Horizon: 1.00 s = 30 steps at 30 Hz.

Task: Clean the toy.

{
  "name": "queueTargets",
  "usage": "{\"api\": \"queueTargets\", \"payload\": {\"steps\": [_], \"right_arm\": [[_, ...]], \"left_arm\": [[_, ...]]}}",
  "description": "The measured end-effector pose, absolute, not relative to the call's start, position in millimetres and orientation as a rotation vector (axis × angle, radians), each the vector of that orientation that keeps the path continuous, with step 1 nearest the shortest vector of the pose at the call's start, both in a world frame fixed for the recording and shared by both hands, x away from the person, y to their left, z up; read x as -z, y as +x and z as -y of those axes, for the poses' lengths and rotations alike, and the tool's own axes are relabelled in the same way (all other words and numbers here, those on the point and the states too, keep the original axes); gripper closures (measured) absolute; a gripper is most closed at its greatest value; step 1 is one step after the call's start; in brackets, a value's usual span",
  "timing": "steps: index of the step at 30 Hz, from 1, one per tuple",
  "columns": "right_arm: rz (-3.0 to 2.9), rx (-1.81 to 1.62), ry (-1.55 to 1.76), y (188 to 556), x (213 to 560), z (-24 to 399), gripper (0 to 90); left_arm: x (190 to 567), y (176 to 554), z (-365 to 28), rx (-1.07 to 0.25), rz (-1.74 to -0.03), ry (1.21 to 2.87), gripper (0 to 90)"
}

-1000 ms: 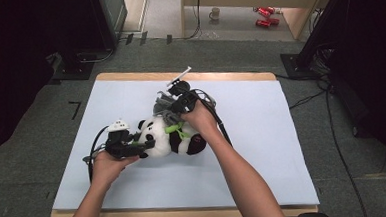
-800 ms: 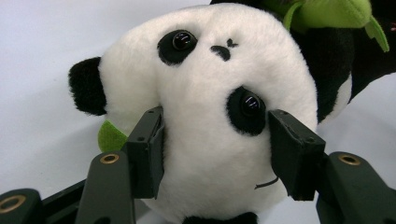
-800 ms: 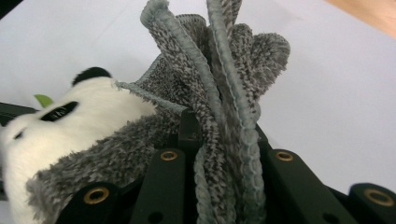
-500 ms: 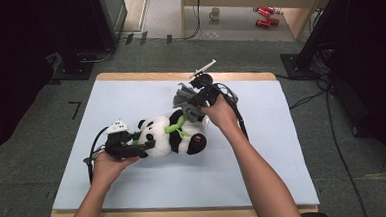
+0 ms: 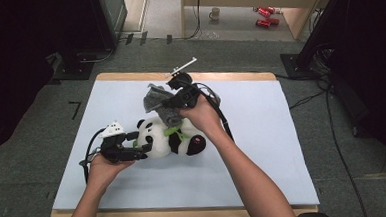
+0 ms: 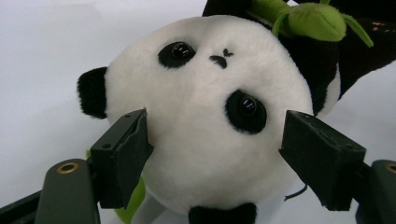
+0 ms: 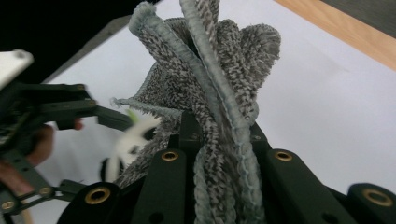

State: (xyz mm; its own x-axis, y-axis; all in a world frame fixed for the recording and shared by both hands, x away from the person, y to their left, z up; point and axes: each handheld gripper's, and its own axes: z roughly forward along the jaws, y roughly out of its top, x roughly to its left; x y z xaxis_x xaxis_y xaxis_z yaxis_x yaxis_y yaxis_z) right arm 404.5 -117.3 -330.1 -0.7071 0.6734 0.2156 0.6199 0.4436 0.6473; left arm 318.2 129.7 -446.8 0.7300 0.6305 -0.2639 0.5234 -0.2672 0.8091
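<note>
Just a table (image 5: 283, 149) with a white top and a bare wooden edge along the far side, sitting on grey carpet (image 5: 29, 177). Past it, a white mug (image 5: 215, 12) standing on the floor next to two red cans (image 5: 264, 15) lying on their sides. Dark cabinet (image 5: 107, 15) off at the far left, black stand base (image 5: 76, 64) near it, some black cables (image 5: 332, 131) trailing over the carpet on the right.

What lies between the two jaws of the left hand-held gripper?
In the left gripper view, the toy panda's white head sits between the open jaws of the left hand-held gripper.
</note>
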Motion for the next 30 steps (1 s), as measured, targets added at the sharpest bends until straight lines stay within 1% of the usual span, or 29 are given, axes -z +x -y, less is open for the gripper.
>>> {"api": "queueTargets", "payload": {"steps": [2,5,10,14,19,23,27,30], "right_arm": [[-2.633,-1.128,1.146,400,331,108,77.2],[-2.666,-1.129,1.128,395,335,97,77.1],[-2.703,-1.123,1.154,391,351,86,77.0],[-2.722,-1.107,1.179,391,368,82,76.3],[-2.703,-1.092,1.183,399,377,90,75.6],[-2.694,-1.056,1.194,404,378,102,75.8],[-2.652,-0.921,1.248,412,380,120,76.3],[-2.654,-0.978,1.314,414,385,137,76.2]], "left_arm": [[454,319,-129,-0.110,-0.893,1.958,19.2],[461,320,-122,-0.139,-0.889,2.007,13.0],[464,324,-120,-0.162,-0.896,1.954,11.5],[466,328,-119,-0.179,-0.901,1.953,15.4],[466,330,-120,-0.145,-0.943,1.927,28.0],[465,330,-119,-0.142,-0.950,1.929,31.2],[466,331,-120,-0.134,-0.951,1.929,32.8],[466,330,-118,-0.142,-0.944,1.929,32.9]]}}
